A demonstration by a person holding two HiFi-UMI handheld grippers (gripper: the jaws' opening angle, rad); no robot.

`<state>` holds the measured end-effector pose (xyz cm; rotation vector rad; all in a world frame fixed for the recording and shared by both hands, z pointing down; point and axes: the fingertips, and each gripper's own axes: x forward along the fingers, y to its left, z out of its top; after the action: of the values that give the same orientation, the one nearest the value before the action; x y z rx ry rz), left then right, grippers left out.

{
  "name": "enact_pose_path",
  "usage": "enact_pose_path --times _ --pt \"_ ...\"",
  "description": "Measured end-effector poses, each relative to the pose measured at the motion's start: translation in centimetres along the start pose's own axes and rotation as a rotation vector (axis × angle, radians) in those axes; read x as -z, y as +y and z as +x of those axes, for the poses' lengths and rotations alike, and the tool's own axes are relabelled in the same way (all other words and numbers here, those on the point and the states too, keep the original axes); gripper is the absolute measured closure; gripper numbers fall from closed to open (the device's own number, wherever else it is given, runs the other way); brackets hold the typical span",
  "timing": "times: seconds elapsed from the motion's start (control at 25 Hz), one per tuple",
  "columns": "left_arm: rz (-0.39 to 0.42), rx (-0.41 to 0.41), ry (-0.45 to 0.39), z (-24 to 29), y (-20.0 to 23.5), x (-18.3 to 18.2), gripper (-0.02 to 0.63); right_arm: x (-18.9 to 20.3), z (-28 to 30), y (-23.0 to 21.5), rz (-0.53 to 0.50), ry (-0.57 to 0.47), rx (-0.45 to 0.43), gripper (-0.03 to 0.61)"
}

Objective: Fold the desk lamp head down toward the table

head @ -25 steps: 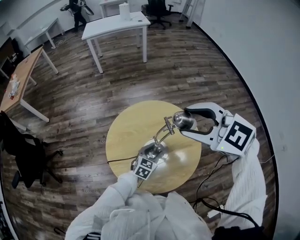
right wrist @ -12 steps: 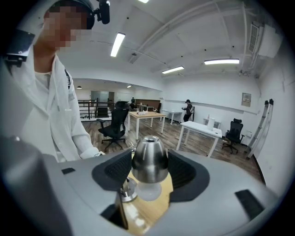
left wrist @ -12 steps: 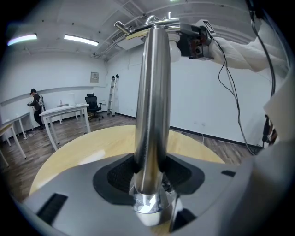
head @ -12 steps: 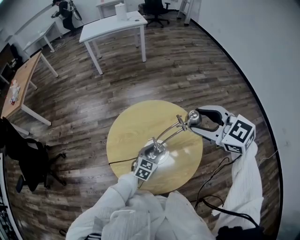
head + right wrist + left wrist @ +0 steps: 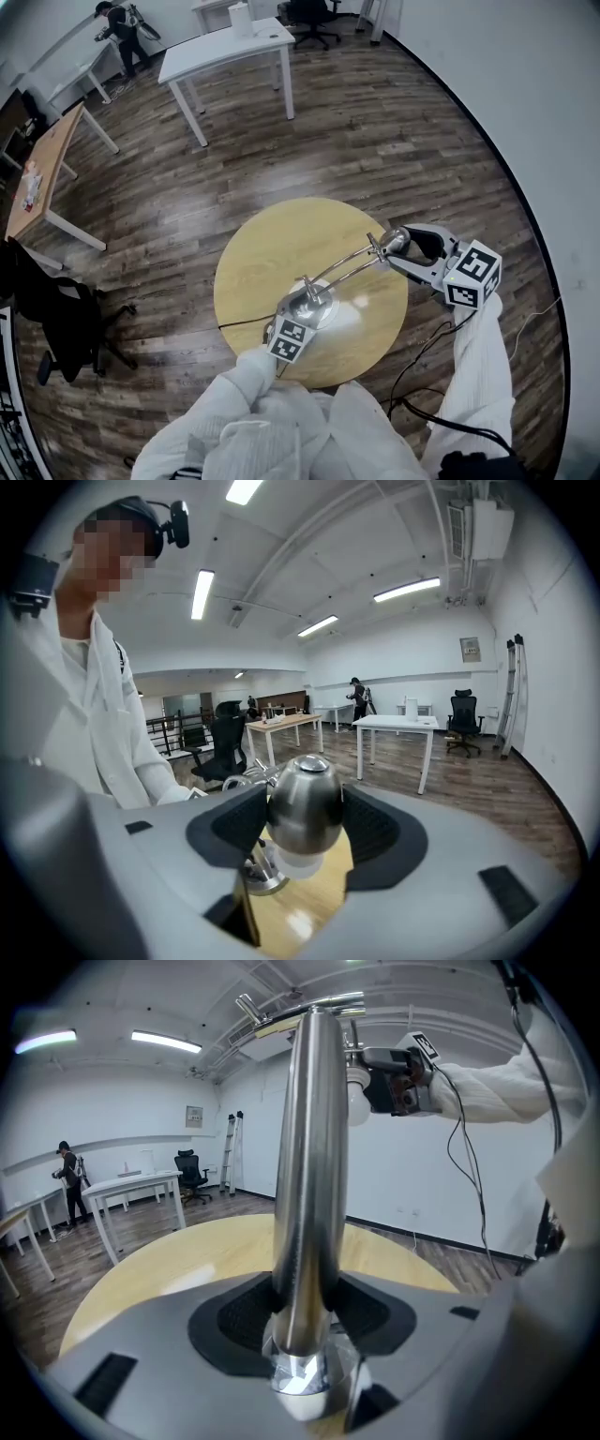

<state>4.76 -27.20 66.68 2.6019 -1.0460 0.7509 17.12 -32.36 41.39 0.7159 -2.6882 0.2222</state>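
Right gripper clamped on lamp head, left gripper gripping lamp post, round table beneath

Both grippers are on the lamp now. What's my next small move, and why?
Probably ease the right gripper down a little, swinging the lamp head toward the table. Its jaws are shut on the head, and the left gripper clamps the post low down, so the lamp should not tip. The head hangs well above the table, so the fold isn't done.
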Motion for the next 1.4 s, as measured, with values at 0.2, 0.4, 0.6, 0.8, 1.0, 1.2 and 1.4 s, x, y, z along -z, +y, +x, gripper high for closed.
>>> enact_pose_path --times 0.2,0.4,0.6,0.8,1.0,1.2,1.4 --pt "-0.009 -0.007 0.007 0.1 -0.1 -0.1 0.416 2.3 -0.2 -1.0 0.109 -0.069 0.0 0.336" --pt "-0.014 -0.013 0.004 0.1 0.1 0.3 0.416 5.3 0.4 -1.8 0.232 -0.119 0.002 0.336" --pt "-0.007 -0.024 -0.002 0.5 0.1 0.1 0.416 7.5 0.8 -2.5 0.335 -0.18 -0.011 0.336" --pt "-0.019 -0.038 0.012 0.4 0.1 0.3 0.416 9.5 1.4 -2.5 0.42 -0.214 -0.035 0.336" --pt "-0.017 -0.049 0.005 0.7 -0.1 0.1 0.416 11.6 2.1 -2.6 0.514 -0.254 -0.057 0.336" --pt "-0.013 -0.06 0.008 0.5 0.2 0.4 0.416 12.9 3.0 -2.1 0.594 -0.306 -0.059 0.336" --pt "-0.011 -0.063 0.01 0.9 0.1 0.1 0.416 14.5 3.5 -2.3 0.678 -0.346 -0.068 0.336"
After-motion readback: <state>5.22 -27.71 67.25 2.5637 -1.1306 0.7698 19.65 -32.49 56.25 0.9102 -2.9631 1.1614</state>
